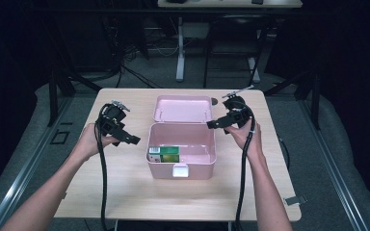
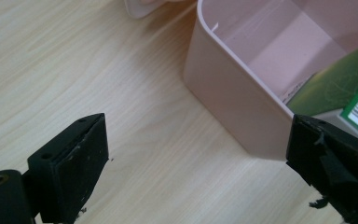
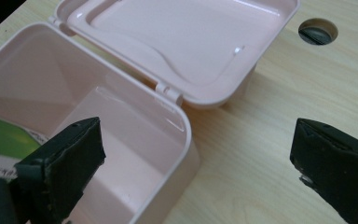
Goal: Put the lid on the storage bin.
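On wooden table (image 1: 125,192): pink box (image 1: 181,162), lid (image 1: 183,109) flipped back, green carton (image 1: 164,155) inside; left gripper (image 1: 126,138) and right gripper (image 1: 216,124) flanking, both gaping, empty.

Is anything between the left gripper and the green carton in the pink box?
Only the pink box's own left wall. The left gripper hangs open just outside that wall, and the green carton lies low inside against it. The lid is folded back, so from above nothing visible blocks the way in.
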